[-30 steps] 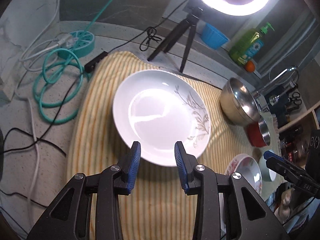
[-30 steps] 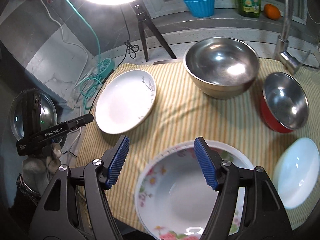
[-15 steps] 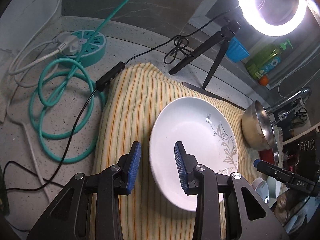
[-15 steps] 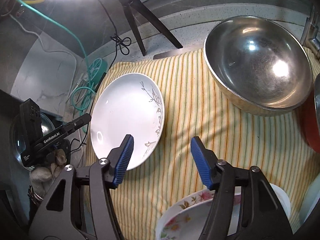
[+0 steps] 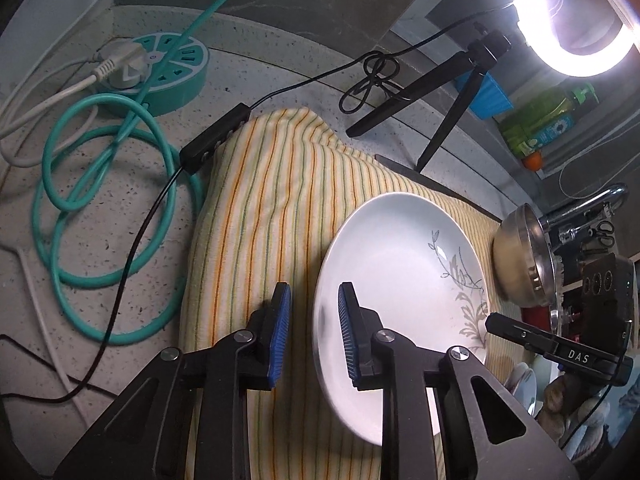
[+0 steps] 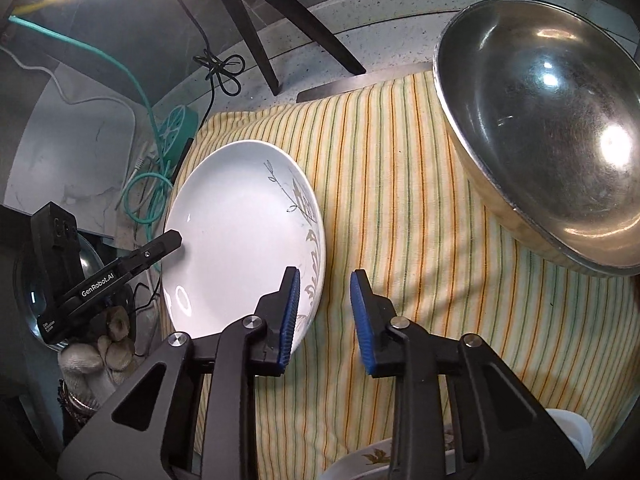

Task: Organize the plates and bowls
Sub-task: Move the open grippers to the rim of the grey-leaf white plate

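- The white plate with a grey leaf pattern (image 5: 400, 280) is lying on the yellow striped cloth (image 5: 272, 208) that is covering the table (image 5: 100, 240), at the cloth's end nearest the teal power strip (image 5: 160, 68).
- The left tool (image 5: 312, 332) is straddling one side of the plate's rim. Its jaws are narrow and closing, with the rim between them, but the pads are not yet pressing on it as far as I can see.
- The right tool (image 6: 325, 316) is doing the same at the opposite side, by the leaf pattern. One pad is over the plate, the other over the cloth, and the jaws are closing.
- The large steel bowl (image 6: 540, 120) is sitting on the cloth well apart from the plate. In the left wrist view a red bowl (image 5: 536, 320) is partly showing behind it.
- A floral bowl (image 6: 380, 456) and another white dish (image 6: 572, 432) are just showing at the lower edge of the right view.
- I am judging that the task is near its beginning: nothing is stacked, every dish is lying separate, and the plate is only about to be gripped.
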Tool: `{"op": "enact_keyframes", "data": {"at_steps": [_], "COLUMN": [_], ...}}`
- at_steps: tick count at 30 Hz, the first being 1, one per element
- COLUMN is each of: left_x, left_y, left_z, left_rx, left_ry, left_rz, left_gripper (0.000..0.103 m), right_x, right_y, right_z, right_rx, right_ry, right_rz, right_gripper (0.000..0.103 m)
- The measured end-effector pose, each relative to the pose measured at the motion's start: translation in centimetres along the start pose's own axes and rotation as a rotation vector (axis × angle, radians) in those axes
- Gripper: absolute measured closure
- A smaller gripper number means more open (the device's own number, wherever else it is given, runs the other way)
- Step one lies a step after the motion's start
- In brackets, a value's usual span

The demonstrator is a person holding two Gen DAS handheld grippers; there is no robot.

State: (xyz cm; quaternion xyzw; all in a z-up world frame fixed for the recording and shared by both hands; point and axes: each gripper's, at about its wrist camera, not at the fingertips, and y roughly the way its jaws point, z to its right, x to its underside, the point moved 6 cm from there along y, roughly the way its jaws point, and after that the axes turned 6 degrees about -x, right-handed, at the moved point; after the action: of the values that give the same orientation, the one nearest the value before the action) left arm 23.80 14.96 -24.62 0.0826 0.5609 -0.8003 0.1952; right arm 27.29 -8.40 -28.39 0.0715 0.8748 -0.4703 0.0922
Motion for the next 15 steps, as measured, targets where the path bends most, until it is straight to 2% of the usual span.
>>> {"op": "enact_keyframes", "data": {"at_steps": [8, 15], "left_x": [-0.4, -0.5], "left_y": [0.5, 1.0], "left_z": [0.6, 1.1], "left_rx": [0.004, 0.005], "left_ry": [0.019, 0.027], "left_rz": [-0.010, -0.019], "left_gripper": [0.089, 0.090], "right_x": [-0.2, -0.3], "right_y": [0.6, 1.3], "right_z": [-0.1, -0.6], "right_rx": [0.014, 0.021], "right_ry": [-0.017, -0.040], "right_rz": [-0.020, -0.034], "right_gripper": [0.090, 0.094]}}
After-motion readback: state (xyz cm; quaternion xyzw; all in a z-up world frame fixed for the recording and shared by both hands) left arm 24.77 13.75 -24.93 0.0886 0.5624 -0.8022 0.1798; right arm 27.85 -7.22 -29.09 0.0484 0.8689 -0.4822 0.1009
